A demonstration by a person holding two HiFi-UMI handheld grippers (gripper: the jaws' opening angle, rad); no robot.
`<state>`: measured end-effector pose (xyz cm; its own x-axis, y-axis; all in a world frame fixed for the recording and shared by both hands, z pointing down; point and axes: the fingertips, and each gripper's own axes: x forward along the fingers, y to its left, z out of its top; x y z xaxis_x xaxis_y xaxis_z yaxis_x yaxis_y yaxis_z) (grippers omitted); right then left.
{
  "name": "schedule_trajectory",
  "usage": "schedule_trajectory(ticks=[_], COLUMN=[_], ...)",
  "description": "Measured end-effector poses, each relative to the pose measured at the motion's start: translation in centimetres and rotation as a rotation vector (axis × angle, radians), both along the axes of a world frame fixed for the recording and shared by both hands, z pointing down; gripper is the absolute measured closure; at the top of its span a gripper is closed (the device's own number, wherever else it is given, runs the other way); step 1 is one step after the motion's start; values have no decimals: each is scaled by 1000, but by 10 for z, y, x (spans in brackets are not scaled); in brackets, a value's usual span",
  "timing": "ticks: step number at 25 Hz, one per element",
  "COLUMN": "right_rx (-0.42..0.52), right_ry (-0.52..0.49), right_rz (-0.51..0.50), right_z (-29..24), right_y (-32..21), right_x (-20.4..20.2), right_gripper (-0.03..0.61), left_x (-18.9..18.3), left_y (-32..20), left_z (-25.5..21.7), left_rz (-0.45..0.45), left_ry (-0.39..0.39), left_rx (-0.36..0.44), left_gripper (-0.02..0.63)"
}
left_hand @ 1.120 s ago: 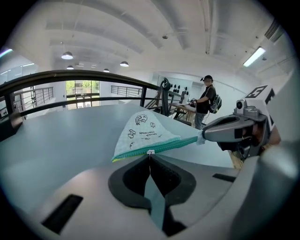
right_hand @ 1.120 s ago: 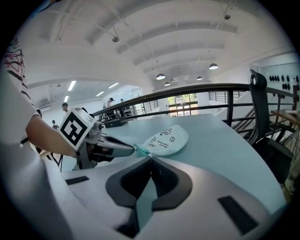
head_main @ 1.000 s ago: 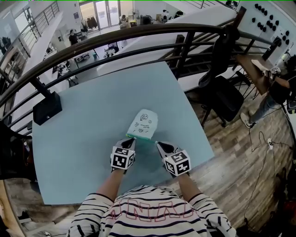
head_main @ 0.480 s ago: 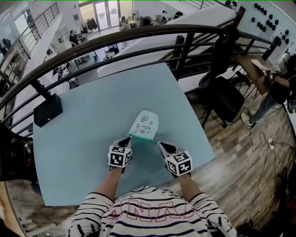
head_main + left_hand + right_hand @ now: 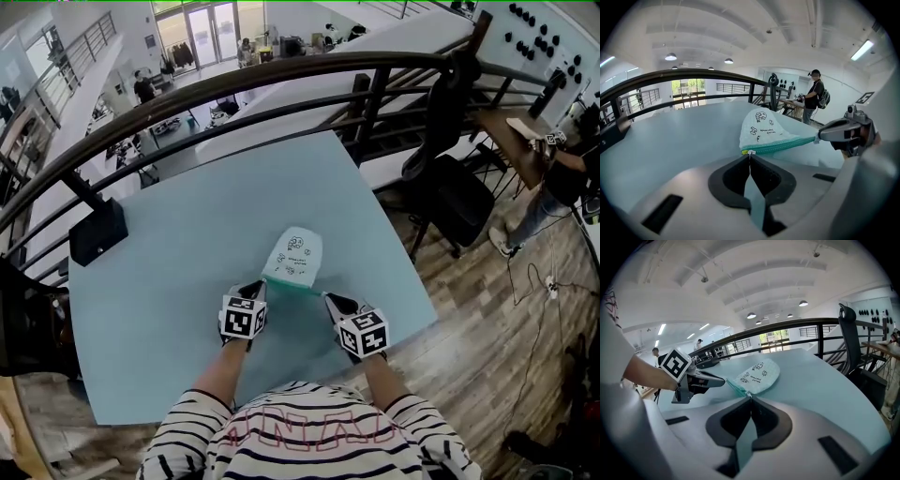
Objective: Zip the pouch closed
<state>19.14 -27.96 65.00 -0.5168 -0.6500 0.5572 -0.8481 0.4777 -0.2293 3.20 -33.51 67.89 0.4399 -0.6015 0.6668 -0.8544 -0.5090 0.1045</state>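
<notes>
The head view looks steeply down from high up on the table (image 5: 159, 281), and the two gripper views sit low and very close behind their own jaws, looking across the table from the near side, and all three show the pouch (image 5: 293, 258) mid-frame.

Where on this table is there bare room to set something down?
The table is bare left of the pouch up to the black box, and beyond the pouch toward the railing. Crowded only near the person, where left gripper and right gripper grip the pouch.
</notes>
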Motion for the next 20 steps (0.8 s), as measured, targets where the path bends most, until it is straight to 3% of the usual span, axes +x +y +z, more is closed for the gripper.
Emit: schedule_trajectory(ticks=[8,20], right_rx=[-29,-48], right_ry=[44,79], right_rz=[40,175], right_z=[10,10], right_y=[-2,10], right_x=[2,-1], right_gripper=[548,546], left_x=[3,-27], left_y=[4,17], left_z=[14,5], left_rz=[66,2], left_ry=[-45,-22], left_rx=[-42,-50], left_gripper=[586,584])
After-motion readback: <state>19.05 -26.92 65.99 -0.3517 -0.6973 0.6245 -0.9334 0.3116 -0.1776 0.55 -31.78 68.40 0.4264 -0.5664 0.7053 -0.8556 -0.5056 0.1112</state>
